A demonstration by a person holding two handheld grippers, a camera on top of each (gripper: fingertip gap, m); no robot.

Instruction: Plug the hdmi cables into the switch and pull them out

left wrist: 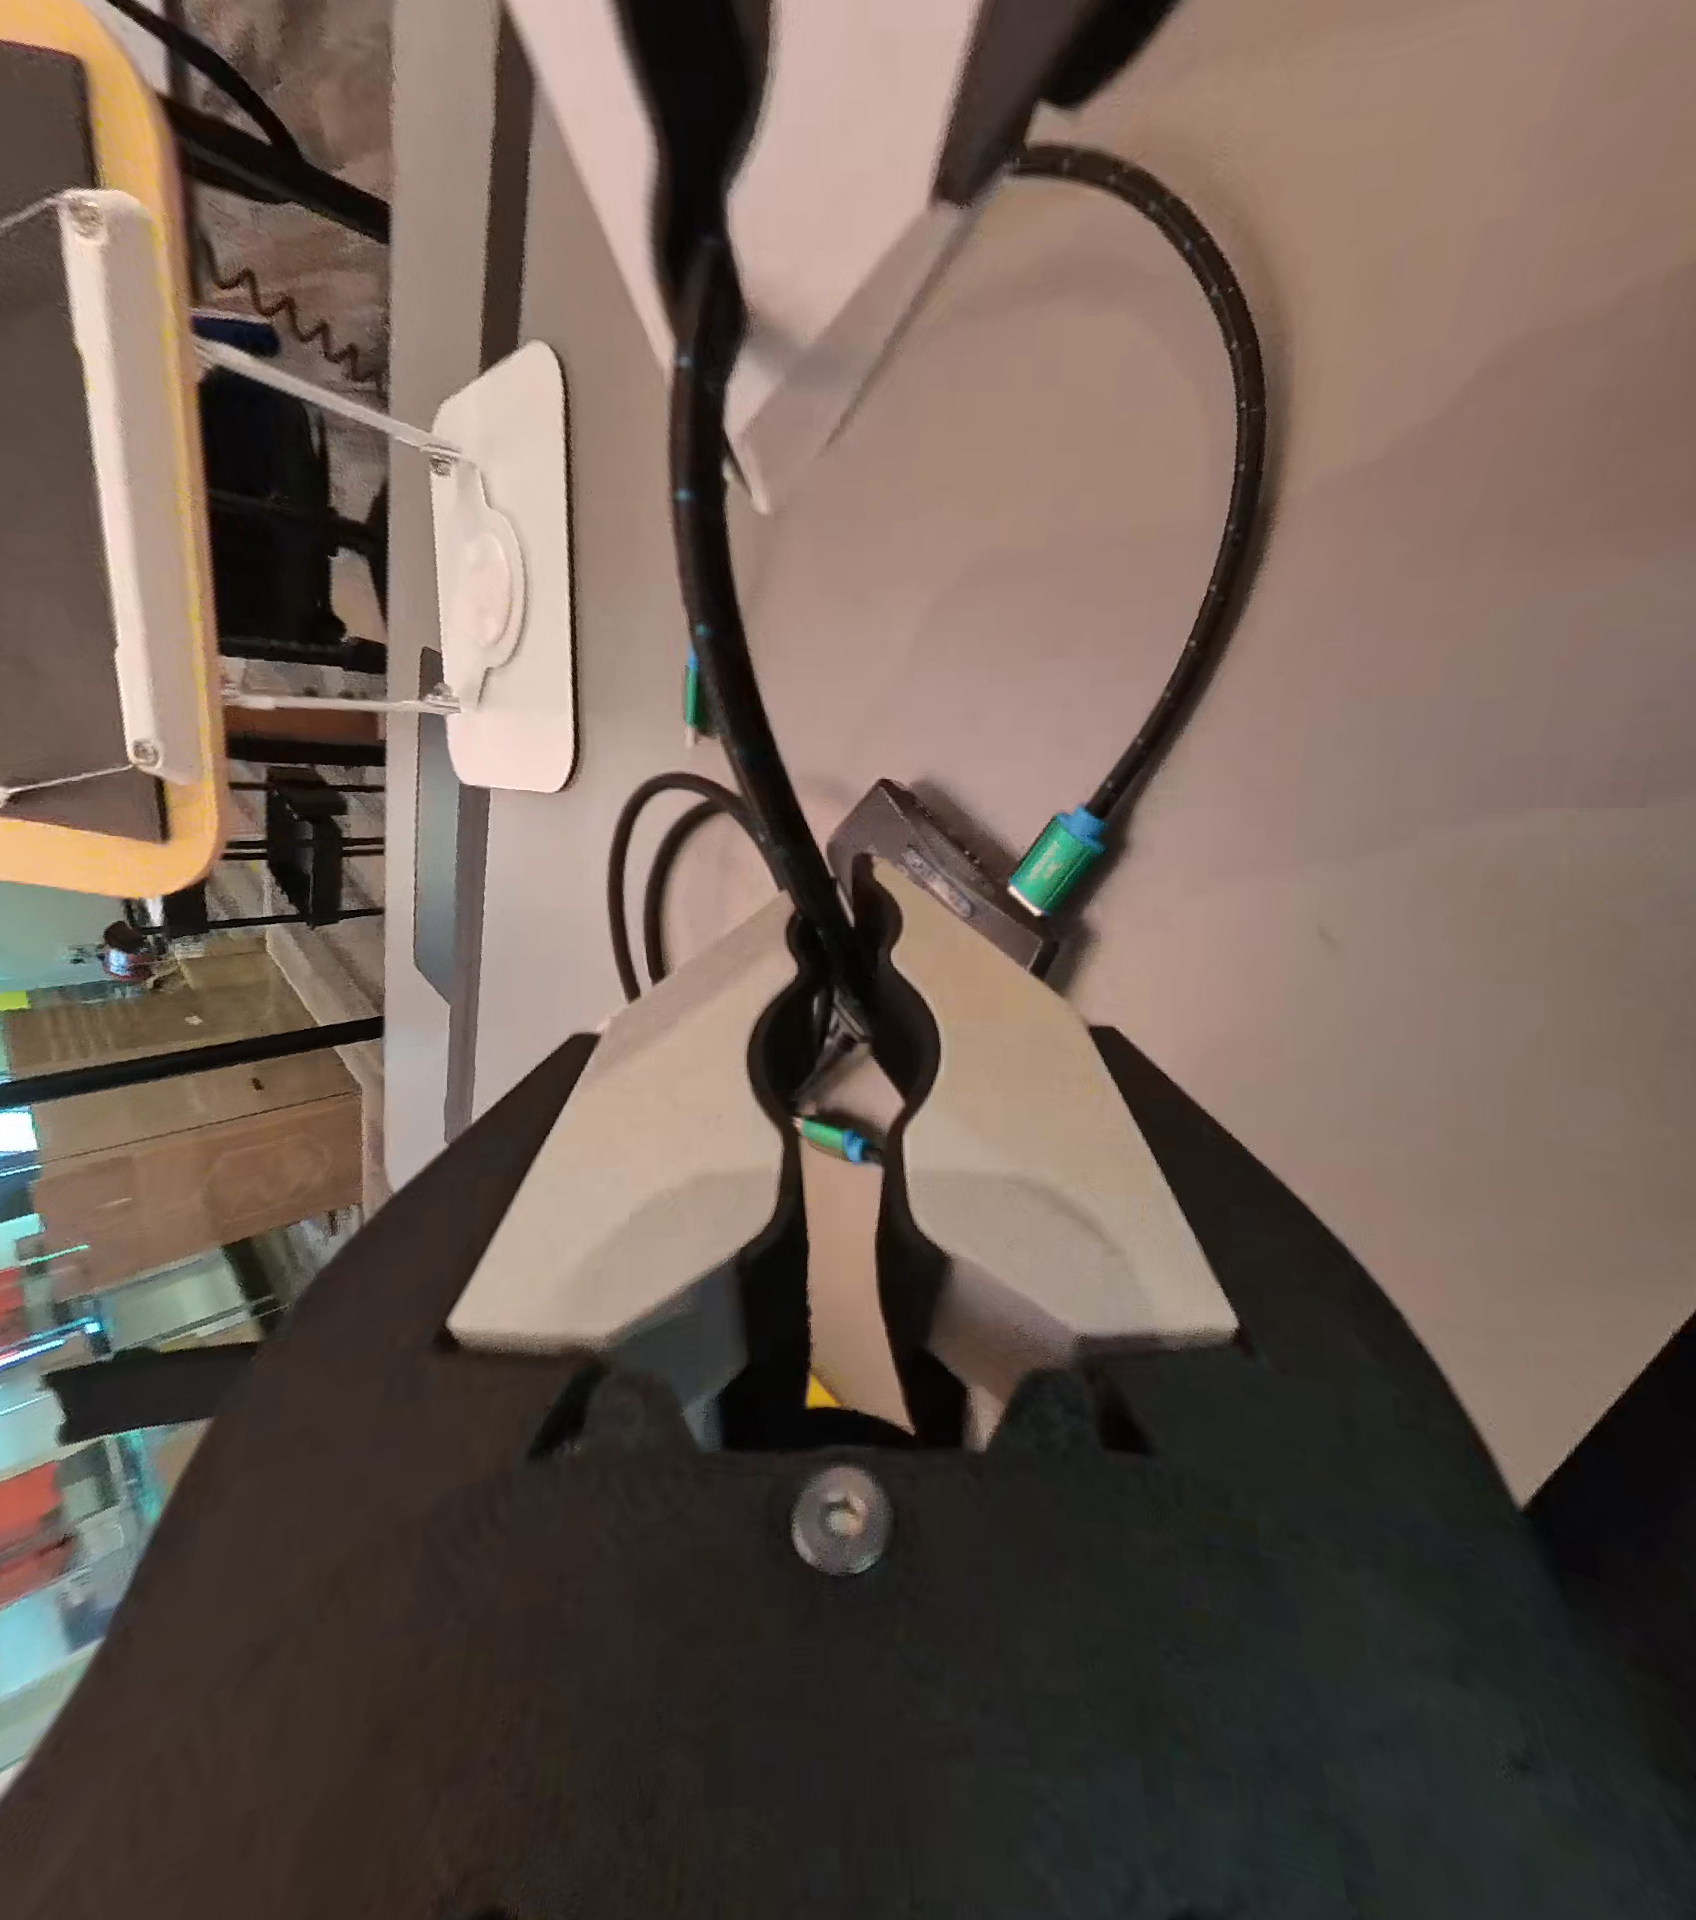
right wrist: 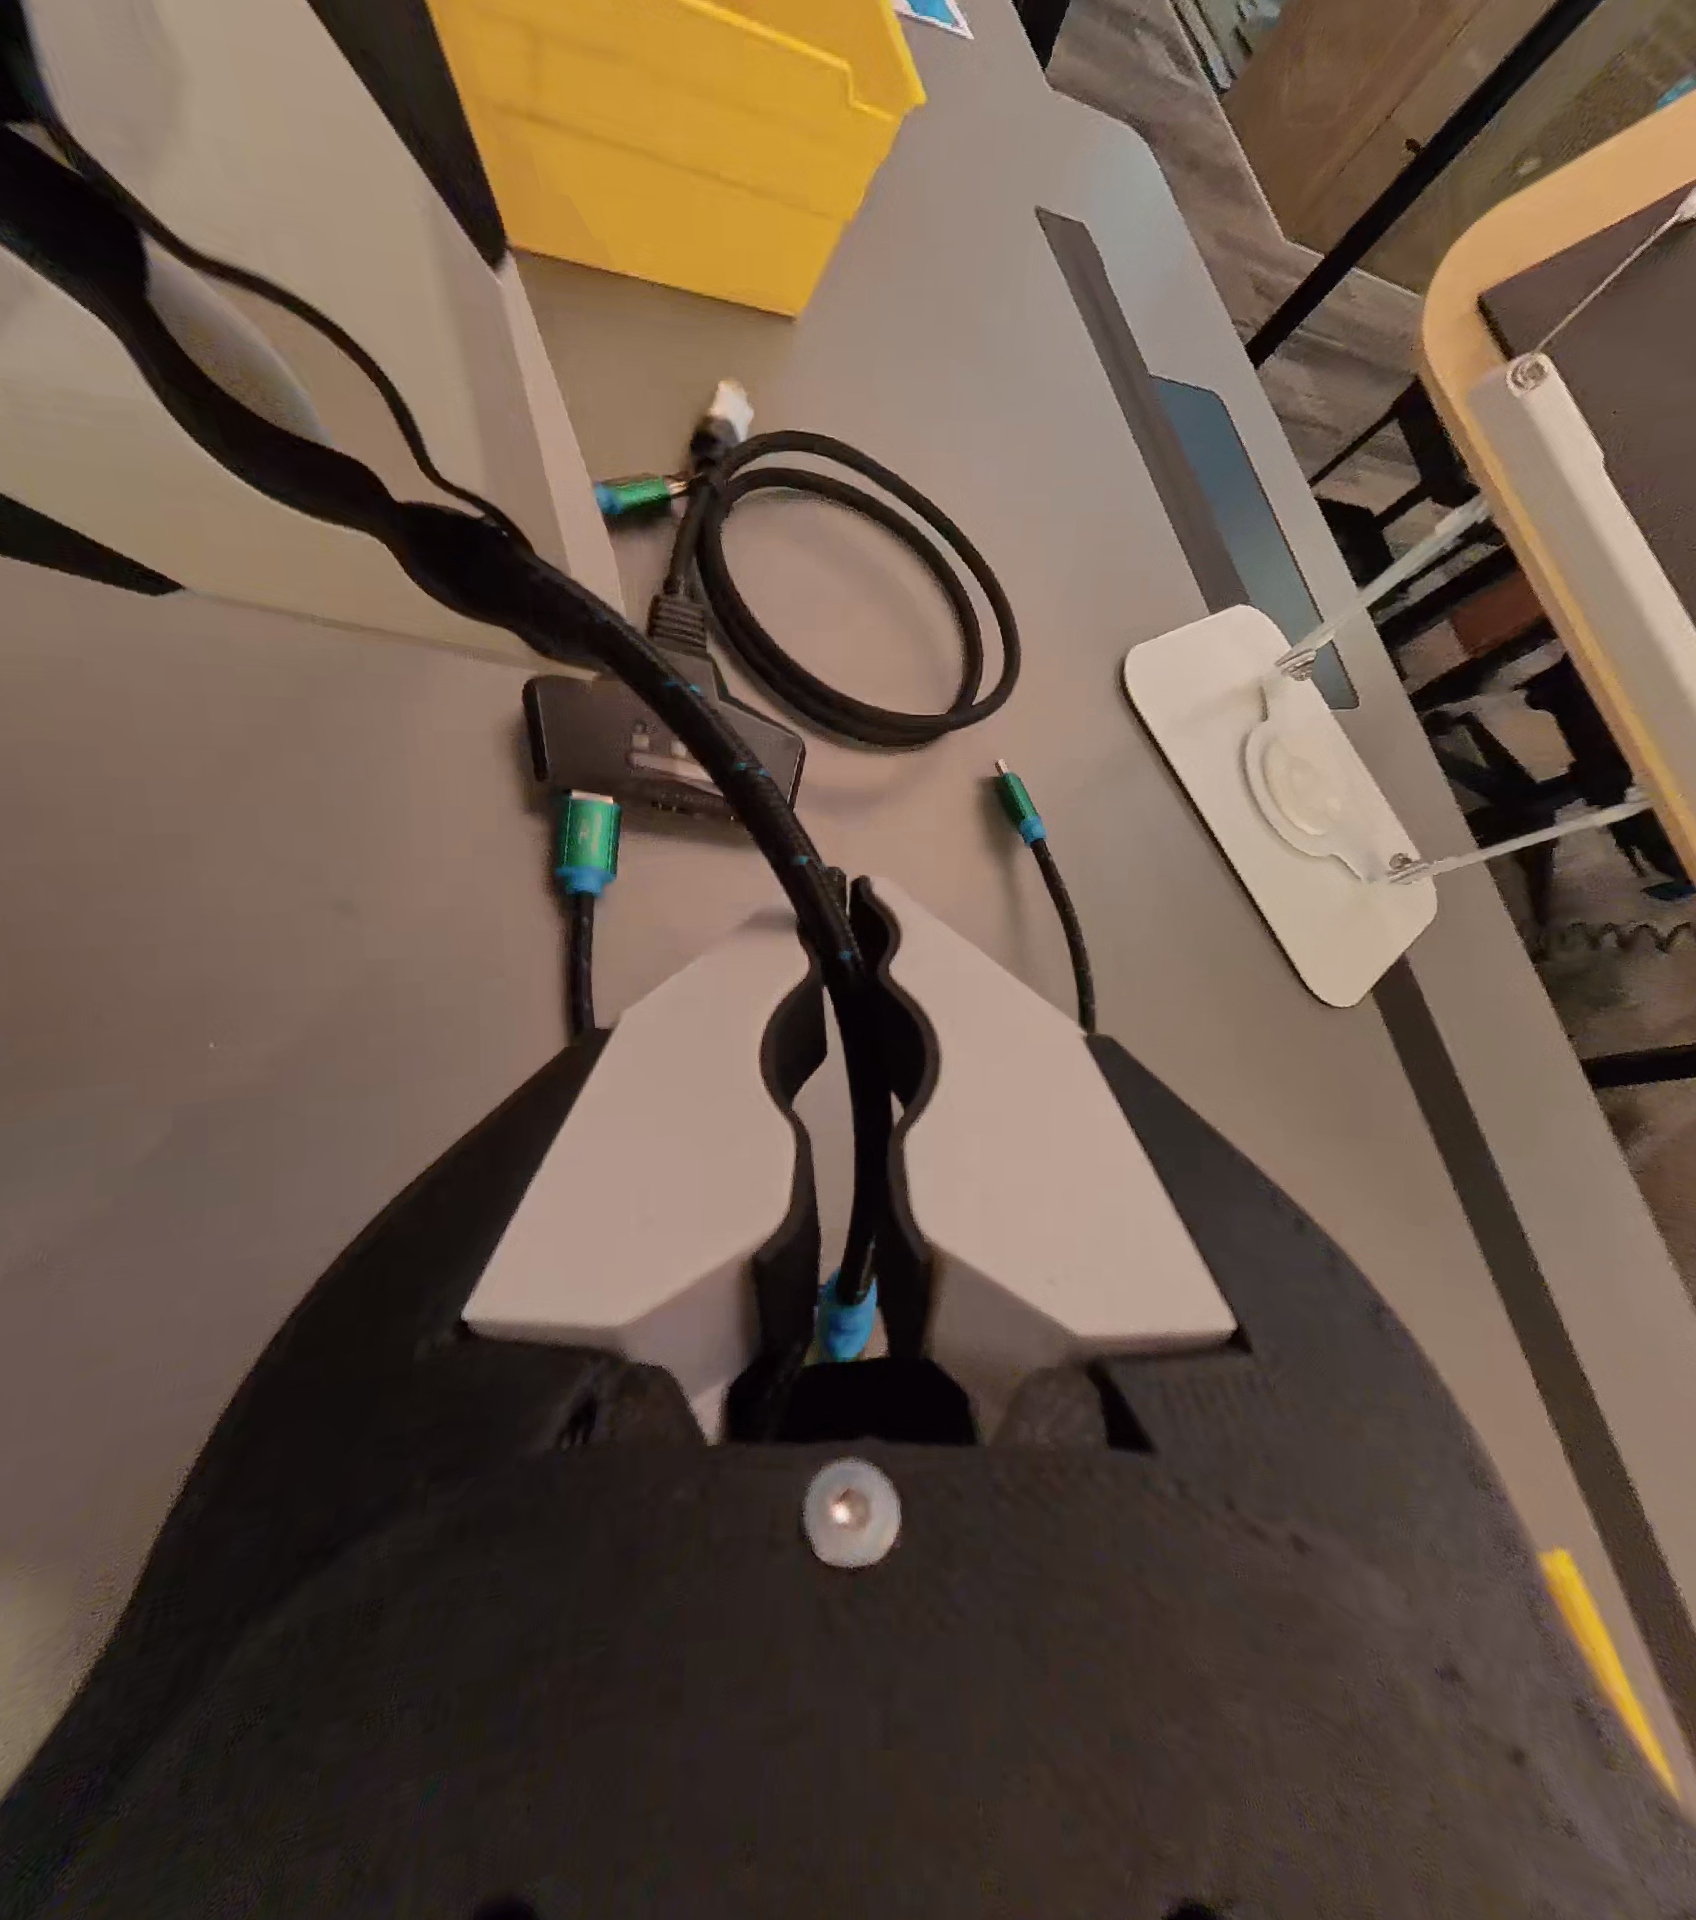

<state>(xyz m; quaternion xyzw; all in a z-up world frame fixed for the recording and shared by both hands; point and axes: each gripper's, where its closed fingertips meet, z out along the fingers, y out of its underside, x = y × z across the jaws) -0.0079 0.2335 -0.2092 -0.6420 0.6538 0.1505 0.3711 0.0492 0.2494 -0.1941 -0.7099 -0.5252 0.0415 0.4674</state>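
My left gripper (left wrist: 849,925) is clamped on a black braided HDMI cable (left wrist: 719,582). My right gripper (right wrist: 839,925) pinches the same cable. The small black rectangular switch (right wrist: 662,753) lies mid-bench, a green metal plug (right wrist: 586,831) touching its near edge.

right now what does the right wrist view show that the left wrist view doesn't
Only the right wrist view shows the yellow bin and the coiled black cable behind the switch. Only the left wrist view shows the long loop of braided cable running to the green plug. Both show the switch, the green plug at it, the white stand base and each gripper shut on braided cable.
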